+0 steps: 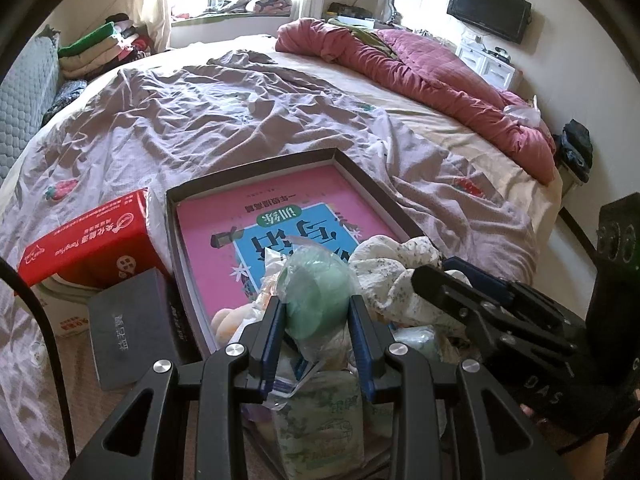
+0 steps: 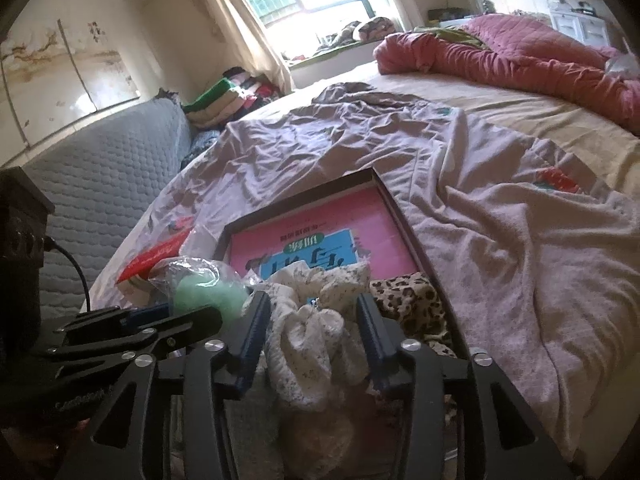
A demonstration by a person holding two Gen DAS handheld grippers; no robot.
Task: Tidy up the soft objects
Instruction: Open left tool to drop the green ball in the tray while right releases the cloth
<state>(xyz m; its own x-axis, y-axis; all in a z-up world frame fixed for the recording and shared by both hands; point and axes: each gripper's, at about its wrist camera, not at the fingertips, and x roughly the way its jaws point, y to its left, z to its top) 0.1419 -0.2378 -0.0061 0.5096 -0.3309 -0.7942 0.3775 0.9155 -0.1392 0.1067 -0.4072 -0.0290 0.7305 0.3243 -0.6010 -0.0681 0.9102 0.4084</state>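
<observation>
Fingers (image 1: pixel 276 320) of the left gripper (image 1: pixel 316 320) are clamped on a green sponge in a plastic bag (image 1: pixel 316 296), held over the near end of the box (image 1: pixel 248 168); the right gripper (image 2: pixel 312 332), just to the sponge's right, stands part open around a white flowered cloth (image 2: pixel 308 340), its pads seemingly not pressing it. That cloth lies straight ahead between the right fingers (image 2: pixel 256 332), bunched with no clear long axis, so the right hand is plainly nearer to it, with a leopard-print cloth (image 2: pixel 412 304) further right. Under the sponge the pile is a hard-to-read jumble, cut off by the frame's bottom edge.
</observation>
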